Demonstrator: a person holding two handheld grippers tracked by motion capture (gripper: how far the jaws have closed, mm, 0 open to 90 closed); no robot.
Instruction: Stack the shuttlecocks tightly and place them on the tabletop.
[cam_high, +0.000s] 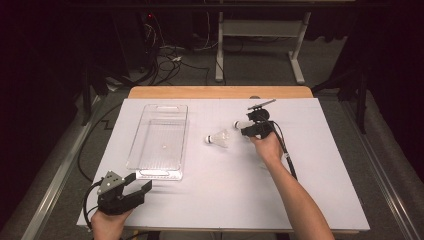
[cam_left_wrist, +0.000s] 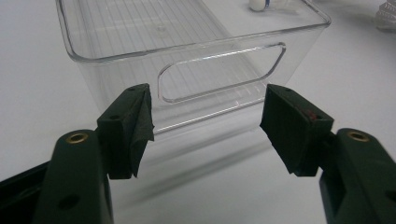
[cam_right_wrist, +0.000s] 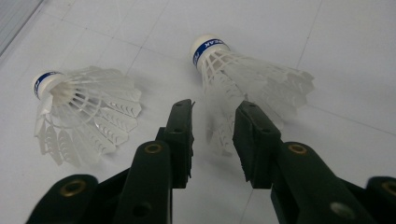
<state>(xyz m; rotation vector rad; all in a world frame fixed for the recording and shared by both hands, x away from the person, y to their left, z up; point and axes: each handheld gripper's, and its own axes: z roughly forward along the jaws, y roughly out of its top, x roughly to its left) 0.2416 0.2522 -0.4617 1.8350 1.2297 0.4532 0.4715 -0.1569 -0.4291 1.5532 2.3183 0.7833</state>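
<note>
Right gripper (cam_right_wrist: 212, 135) at 1 o'clock on the surface (cam_high: 310, 200), fingers (cam_right_wrist: 180, 135) part-closed around the feather skirt of one shuttlecock (cam_right_wrist: 247, 79), not yet visibly pinching it. Second shuttlecock (cam_right_wrist: 79, 112) lies just to its 9 o'clock. Risk: feathers crush or spring out sideways (thin, slippery skirt), knocking the shuttlecock away. Left gripper (cam_left_wrist: 205, 126) idles at 7 o'clock, fingers apart, facing the clear bin (cam_left_wrist: 196, 56).

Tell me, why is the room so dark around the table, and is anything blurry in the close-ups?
High view: light falls on the white table alone, the floor behind stays dim. Left gripper view: the clear bin is soft with faint glare, and casts a pale shadow. Right gripper view: the nearer shuttlecock blurs at its feather tips, and the jaws look soft.
</note>
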